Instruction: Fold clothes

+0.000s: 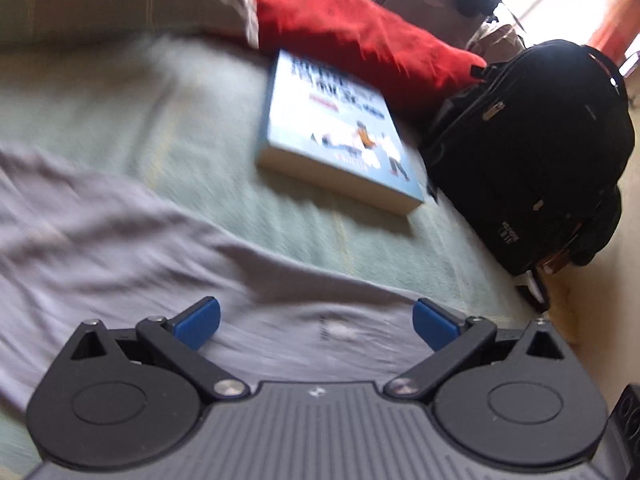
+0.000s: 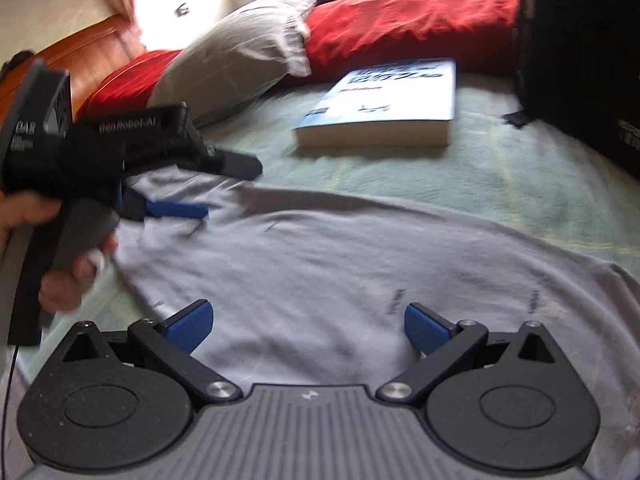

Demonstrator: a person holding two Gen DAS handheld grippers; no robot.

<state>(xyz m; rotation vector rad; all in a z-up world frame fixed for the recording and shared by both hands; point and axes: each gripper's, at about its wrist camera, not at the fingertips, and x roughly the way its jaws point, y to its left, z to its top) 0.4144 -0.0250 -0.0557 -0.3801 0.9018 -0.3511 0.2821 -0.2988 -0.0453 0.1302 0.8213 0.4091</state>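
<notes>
Left gripper (image 1: 316, 326) first: blue pads spread wide, nothing between them, hovering just over the grey T-shirt (image 1: 120, 240); from the right wrist view the same tool shows side-on at the shirt's far left edge (image 2: 192, 196), one blue finger low over the cloth and a black one above it, gripped by a hand (image 2: 68, 268) on its handle; whether that lower finger touches the fabric, cannot tell through the blur. Right gripper (image 2: 306, 326) likewise stands wide apart and empty, poised above the near part of the shirt (image 2: 320, 264), which lies spread flat across the pale green bedsheet (image 2: 500, 176); the cloth runs under both tools and off towards the right of that view, its far hem curving in a long arc. Room to work: a band of bare sheet lies beyond the hem, then a blue book (image 2: 388, 104) flat on the bed, well apart from the shirt; behind it a red pillow (image 2: 408, 28) and a grey pillow (image 2: 236, 56) close off the head end. A black backpack (image 1: 532, 152) stands just beside the book at the mattress edge; past it the bed drops away to the floor.
</notes>
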